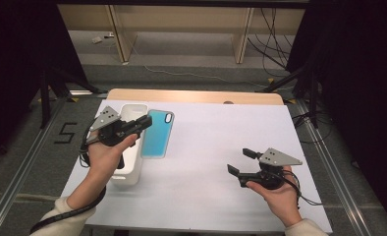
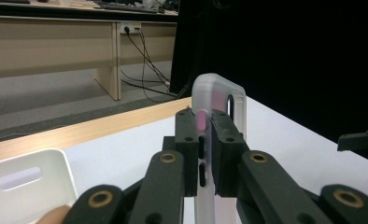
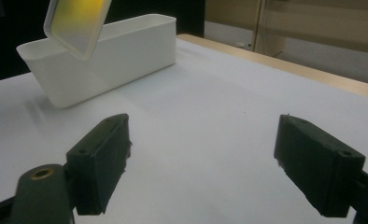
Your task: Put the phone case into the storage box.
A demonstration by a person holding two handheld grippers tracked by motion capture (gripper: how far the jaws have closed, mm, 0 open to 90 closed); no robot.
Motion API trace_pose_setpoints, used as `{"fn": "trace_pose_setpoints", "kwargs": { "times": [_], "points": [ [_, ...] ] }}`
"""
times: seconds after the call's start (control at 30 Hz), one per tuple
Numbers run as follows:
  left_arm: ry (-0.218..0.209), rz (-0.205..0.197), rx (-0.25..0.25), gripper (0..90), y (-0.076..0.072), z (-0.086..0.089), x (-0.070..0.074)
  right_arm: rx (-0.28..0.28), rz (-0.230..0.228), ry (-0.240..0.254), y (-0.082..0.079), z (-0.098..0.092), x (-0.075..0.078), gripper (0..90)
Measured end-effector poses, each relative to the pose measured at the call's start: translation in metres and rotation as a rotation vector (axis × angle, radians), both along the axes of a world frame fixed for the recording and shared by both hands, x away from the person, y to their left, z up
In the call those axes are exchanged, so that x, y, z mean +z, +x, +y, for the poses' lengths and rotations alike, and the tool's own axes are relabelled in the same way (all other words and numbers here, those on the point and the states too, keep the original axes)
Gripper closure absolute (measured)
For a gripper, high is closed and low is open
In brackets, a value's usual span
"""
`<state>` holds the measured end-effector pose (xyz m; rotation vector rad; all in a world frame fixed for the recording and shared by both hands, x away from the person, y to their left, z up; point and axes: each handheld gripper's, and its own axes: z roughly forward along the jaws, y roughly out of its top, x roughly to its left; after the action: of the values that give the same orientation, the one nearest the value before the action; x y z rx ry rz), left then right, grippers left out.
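The left tongs (image 2: pixel 205 140) clamp the edge of a translucent blue phone case (image 1: pixel 158 132); the right tongs (image 3: pixel 201 163) gape apart, well away from it.

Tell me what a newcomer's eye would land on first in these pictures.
The blue phone case stands out first, pinched along one edge by the left tool and held off the white table, just right of the white bin at the table's left. Next comes the right tool, open with nothing between its jaws, low over the table's bare right side.
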<state>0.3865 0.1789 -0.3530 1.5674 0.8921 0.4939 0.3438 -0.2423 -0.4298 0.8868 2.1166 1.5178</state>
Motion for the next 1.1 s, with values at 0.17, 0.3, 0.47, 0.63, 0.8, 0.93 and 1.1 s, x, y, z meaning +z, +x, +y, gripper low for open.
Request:
{"fn": "trace_pose_setpoints", "kwargs": {
  "times": [0.17, 0.3, 0.47, 0.63, 0.8, 0.93, 1.1],
  "points": [
    [0.000, -0.004, 0.006, 82.4, 0.000, 0.003, 0.001, 0.000, -0.003, 0.000, 0.000, 0.000, 0.000, 20.1],
    [0.000, -0.007, 0.009, 82.4, 0.001, 0.004, 0.002, 0.002, 0.013, 0.025, -0.001, 0.002, -0.001, 20.1],
    [-0.003, -0.009, 0.012, 82.4, 0.001, 0.005, 0.003, -0.007, 0.001, 0.012, 0.000, 0.001, 0.000, 20.2],
    [-0.005, -0.011, 0.018, 82.4, 0.001, 0.007, 0.004, -0.009, 0.024, 0.017, -0.002, 0.002, 0.000, 20.2],
    [-0.005, -0.020, 0.026, 82.4, 0.001, 0.011, 0.007, 0.006, 0.016, 0.026, -0.001, 0.002, -0.001, 20.1],
    [-0.011, -0.021, 0.033, 82.4, 0.002, 0.014, 0.009, -0.009, 0.023, 0.004, -0.002, -0.001, 0.001, 20.1],
    [-0.017, -0.022, 0.039, 82.4, 0.003, 0.018, 0.010, -0.005, 0.018, 0.016, -0.001, -0.001, 0.000, 20.1]
  ]
}}
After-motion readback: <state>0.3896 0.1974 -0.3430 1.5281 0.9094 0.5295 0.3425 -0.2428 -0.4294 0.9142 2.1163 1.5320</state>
